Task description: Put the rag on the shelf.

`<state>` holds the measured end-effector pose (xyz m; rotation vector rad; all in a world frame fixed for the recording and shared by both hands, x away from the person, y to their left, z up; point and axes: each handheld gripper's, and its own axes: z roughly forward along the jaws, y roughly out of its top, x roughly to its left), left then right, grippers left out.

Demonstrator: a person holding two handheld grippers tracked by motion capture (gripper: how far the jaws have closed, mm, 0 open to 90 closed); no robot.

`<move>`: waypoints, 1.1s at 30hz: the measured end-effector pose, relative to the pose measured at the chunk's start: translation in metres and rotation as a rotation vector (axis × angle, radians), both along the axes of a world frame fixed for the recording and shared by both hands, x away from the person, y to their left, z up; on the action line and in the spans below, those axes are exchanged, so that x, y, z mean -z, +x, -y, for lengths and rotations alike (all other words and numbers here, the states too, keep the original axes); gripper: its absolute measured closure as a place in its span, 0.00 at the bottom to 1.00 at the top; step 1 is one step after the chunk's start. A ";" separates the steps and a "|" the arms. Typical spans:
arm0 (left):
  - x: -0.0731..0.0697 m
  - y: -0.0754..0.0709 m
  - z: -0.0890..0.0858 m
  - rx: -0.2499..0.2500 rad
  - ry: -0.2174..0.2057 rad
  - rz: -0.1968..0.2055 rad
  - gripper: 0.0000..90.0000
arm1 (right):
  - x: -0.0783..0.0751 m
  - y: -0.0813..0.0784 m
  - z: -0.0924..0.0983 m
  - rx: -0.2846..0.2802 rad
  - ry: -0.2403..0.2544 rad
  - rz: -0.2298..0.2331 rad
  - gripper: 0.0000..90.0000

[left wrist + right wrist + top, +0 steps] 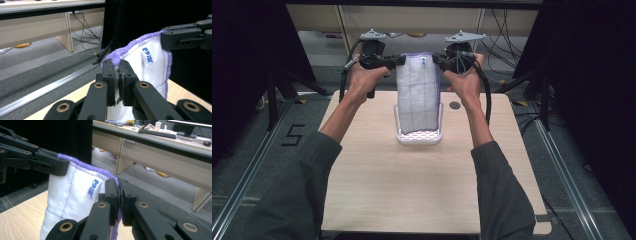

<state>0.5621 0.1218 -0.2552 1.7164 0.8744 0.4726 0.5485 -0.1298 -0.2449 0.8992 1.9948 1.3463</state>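
Note:
A white cloth [417, 92] with purple edging and a small blue label hangs upright, stretched between both grippers above the table's far middle. My left gripper [401, 60] is shut on its top left corner, and my right gripper [435, 59] is shut on its top right corner. The cloth's lower end drops into a white perforated rack [419, 135] on the table. In the left gripper view my jaws [118, 72] pinch the purple hem of the cloth [147, 67]. The right gripper view shows its jaws [119, 192] clamped on the cloth [72, 197] too.
The light wooden table [422, 185] has a small dark hole [455, 105] at its far right. Black frame posts and curtains stand at both sides. Cables lie on the floor beyond the table, with a desk farther back.

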 end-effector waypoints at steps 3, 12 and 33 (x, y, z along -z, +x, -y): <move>0.007 0.008 0.001 -0.006 0.005 -0.006 0.93 | 0.006 0.007 0.000 0.010 0.006 -0.027 0.96; 0.031 0.029 0.007 -0.015 -0.005 -0.043 0.93 | 0.031 0.032 0.002 0.047 0.038 -0.107 0.96; 0.084 0.039 0.005 -0.003 0.052 -0.160 0.92 | 0.095 0.054 -0.002 0.083 -0.017 -0.273 0.95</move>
